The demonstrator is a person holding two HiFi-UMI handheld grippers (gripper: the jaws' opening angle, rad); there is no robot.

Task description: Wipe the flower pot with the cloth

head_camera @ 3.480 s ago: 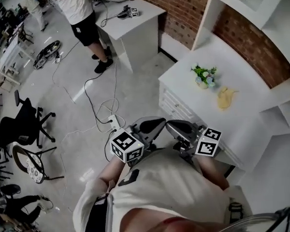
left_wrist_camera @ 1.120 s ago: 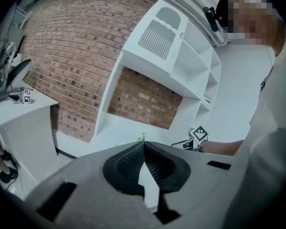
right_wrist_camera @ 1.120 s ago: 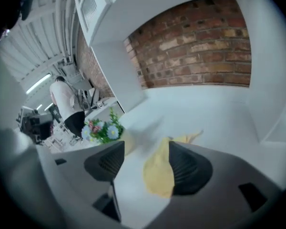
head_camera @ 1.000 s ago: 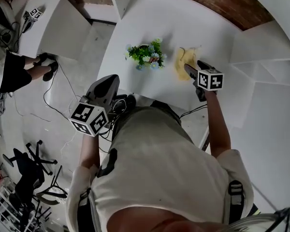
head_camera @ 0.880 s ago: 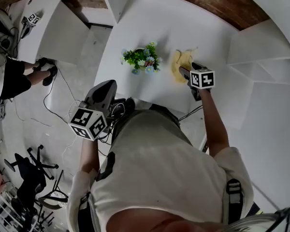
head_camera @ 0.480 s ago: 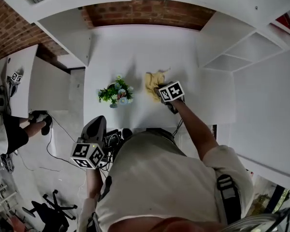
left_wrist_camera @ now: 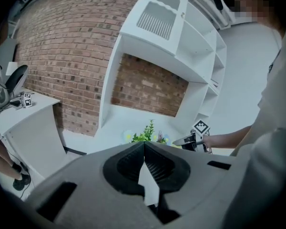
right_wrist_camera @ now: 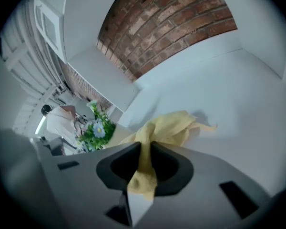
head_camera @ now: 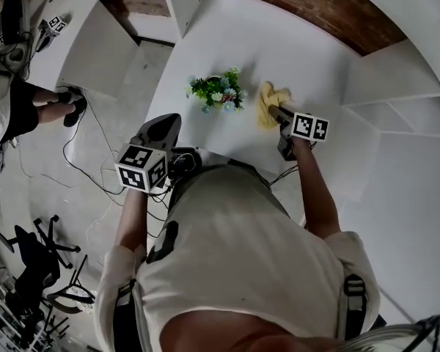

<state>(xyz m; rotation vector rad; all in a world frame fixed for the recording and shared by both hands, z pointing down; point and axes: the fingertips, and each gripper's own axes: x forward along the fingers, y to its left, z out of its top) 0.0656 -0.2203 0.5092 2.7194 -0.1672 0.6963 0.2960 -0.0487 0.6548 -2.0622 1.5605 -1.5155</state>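
A small flower pot (head_camera: 216, 92) with green leaves and pale flowers stands on the white desk (head_camera: 220, 35). To its right lies a crumpled yellow cloth (head_camera: 268, 100). My right gripper (head_camera: 277, 113) is at the cloth's near edge. Its jaws have just been closing and now pinch a fold of the cloth (right_wrist_camera: 168, 127) between the pads. The pot (right_wrist_camera: 96, 128) shows to the left in the right gripper view. My left gripper (head_camera: 163, 129) hangs shut and empty before the desk's front edge, left of the pot. It points toward the pot (left_wrist_camera: 145, 135).
White shelf units (head_camera: 396, 86) stand right of the desk against a brick wall (head_camera: 308, 6). A second white table (head_camera: 66, 35) with a gripper device is at the left. A person (head_camera: 15, 108), cables (head_camera: 88, 174) and an office chair (head_camera: 40, 259) are on the floor.
My right gripper came down onto the cloth's near edge and closed on it. The left gripper sank slightly and stayed shut. The head view swung about.
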